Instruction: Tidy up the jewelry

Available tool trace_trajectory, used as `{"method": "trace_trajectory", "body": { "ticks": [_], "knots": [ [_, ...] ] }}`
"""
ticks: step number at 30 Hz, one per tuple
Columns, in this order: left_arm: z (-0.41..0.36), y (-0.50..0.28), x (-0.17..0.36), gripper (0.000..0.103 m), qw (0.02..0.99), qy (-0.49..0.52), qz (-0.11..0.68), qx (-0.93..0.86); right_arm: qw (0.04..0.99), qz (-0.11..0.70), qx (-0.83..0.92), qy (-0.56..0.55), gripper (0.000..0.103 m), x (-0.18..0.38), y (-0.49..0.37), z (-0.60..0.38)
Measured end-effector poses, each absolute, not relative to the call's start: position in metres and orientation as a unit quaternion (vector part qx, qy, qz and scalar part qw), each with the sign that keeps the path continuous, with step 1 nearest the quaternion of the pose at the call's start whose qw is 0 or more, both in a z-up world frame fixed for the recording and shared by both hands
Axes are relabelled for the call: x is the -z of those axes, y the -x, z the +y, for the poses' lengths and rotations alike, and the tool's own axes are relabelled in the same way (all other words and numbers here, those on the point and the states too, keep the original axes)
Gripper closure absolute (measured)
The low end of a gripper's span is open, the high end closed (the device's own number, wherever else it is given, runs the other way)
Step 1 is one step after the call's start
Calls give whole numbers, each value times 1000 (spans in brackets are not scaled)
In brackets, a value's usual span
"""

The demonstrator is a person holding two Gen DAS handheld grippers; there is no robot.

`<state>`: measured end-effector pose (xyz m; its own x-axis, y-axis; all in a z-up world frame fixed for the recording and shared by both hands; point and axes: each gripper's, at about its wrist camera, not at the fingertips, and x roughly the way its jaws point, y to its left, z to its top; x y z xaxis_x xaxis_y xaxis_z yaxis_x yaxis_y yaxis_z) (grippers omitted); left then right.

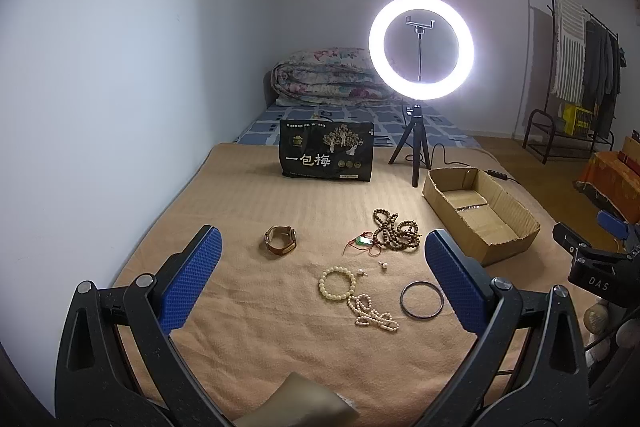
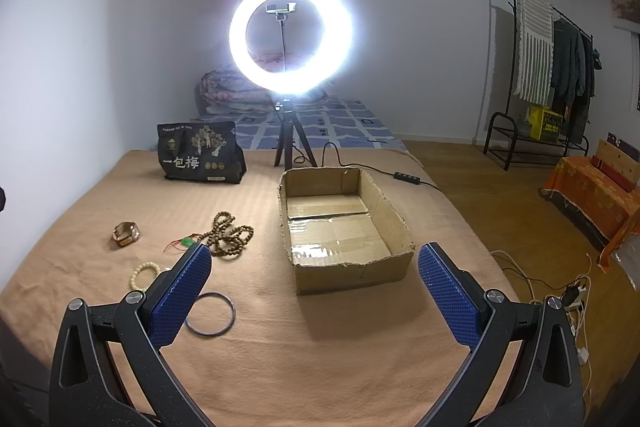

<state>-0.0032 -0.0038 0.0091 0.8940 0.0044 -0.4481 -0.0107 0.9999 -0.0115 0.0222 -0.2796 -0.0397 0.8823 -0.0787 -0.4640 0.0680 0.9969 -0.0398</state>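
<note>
Jewelry lies on a tan blanket (image 1: 248,211): a brown watch (image 1: 281,241), a brown bead necklace (image 1: 396,230), a green pendant on red cord (image 1: 364,241), a cream bead bracelet (image 1: 337,281), a pearl strand (image 1: 372,313), a dark bangle (image 1: 422,299) and two small pearl earrings (image 1: 383,265). An open cardboard box (image 2: 394,217) stands to their right, with nothing in it. My left gripper (image 1: 320,259) is open and empty above the jewelry. My right gripper (image 2: 315,277) is open and empty, just before the box. The bangle (image 2: 211,315) lies by its left finger.
A black snack bag (image 1: 326,155) and a lit ring light on a tripod (image 1: 421,49) stand behind the jewelry. A folded quilt (image 1: 324,75) lies at the far end. A clothes rack (image 2: 556,67) and cables on the wooden floor (image 2: 560,291) are to the right.
</note>
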Motion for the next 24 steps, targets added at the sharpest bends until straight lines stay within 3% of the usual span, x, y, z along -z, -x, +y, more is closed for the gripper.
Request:
{"method": "trace_trajectory", "body": {
  "ticks": [24],
  "knots": [
    [-5, 4, -11, 0, 973, 7, 230, -3, 970, 240, 32, 11, 0, 40, -23, -278]
  ]
}}
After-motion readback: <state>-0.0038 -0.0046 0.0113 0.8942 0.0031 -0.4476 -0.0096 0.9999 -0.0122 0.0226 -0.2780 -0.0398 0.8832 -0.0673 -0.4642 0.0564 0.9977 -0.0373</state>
